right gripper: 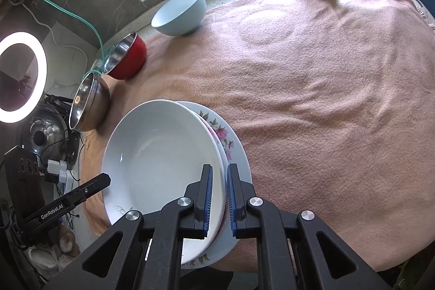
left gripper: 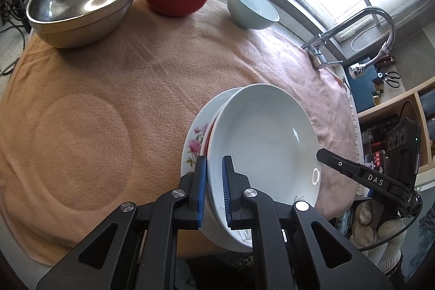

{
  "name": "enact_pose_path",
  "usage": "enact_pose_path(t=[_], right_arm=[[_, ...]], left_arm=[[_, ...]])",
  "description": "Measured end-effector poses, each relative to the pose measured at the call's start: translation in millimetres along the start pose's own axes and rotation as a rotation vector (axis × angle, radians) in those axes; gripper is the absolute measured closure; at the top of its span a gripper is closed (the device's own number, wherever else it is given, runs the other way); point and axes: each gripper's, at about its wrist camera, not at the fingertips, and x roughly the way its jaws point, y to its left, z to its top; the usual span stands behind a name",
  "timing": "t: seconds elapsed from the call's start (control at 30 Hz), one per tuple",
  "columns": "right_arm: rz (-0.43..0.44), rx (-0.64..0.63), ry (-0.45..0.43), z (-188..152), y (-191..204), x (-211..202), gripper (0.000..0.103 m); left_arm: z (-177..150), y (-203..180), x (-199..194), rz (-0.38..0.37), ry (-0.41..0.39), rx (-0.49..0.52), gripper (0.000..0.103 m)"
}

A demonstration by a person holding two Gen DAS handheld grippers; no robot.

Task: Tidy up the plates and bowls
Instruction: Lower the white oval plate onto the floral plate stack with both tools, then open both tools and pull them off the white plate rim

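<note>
Left wrist view: the left gripper (left gripper: 214, 189) is clenched on the rim of a plate stack (left gripper: 261, 148) at 5 o'clock on the peach towel (left gripper: 136, 89). "DAS" reads on the right gripper (left gripper: 325, 155) at 3 o'clock.

Right wrist view: the right gripper is clenched on the stack's opposite rim; "GenRobot.AI" reads on the left gripper at 8 o'clock. A steel bowl (right gripper: 89, 105), red bowl (right gripper: 126, 57) and pale blue bowl (right gripper: 179, 12) stand at 10 to 11 o'clock.

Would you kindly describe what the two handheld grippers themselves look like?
Both are matte black, angular linkages with triangular cut-outs and round silver pivot pins. The left gripper and right gripper each carry blue ribbed pads on their fingers. White lettering marks the finger sides: "GenRobot.AI" on the left, "DAS" on the right. No hands or sleeves are clearly visible.
</note>
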Motion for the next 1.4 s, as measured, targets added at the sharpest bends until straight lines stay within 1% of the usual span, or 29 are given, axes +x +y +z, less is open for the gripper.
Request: enact_pose_path(t=[0.27, 0.43, 0.5, 0.57, 0.8, 0.97, 1.17, 1.3, 1.4], right_arm=[[-0.016, 0.010, -0.032, 3, 2, -8, 0.092], [-0.035, -0.015, -0.066, 4, 13, -14, 0.091], [-0.041, -0.020, -0.076, 4, 17, -16, 0.090], [-0.042, -0.019, -0.091, 5, 20, -18, 0.086], [-0.039, -0.015, -0.129, 8, 34, -20, 0.085], [-0.041, -0.037, -0.158, 9, 54, -20, 0.084], [-0.002, -0.067, -0.179, 12, 81, -20, 0.084], [0.017, -0.097, -0.178, 19, 102, -14, 0.084], [0.037, -0.122, -0.159, 23, 119, -7, 0.084]], left_arm=[[3, 1, -15, 0.015, -0.045, 0.024, 0.094], [4, 6, -22, 0.024, -0.062, 0.025, 0.094], [5, 9, -25, 0.030, -0.068, 0.026, 0.094], [5, 12, -28, 0.035, -0.076, 0.025, 0.094], [8, 29, -39, 0.047, -0.091, 0.018, 0.094], [13, 46, -48, 0.043, -0.108, -0.004, 0.094], [20, 68, -58, 0.056, -0.131, -0.031, 0.094], [26, 82, -66, 0.071, -0.146, -0.045, 0.093], [32, 93, -73, 0.085, -0.164, -0.056, 0.093]])
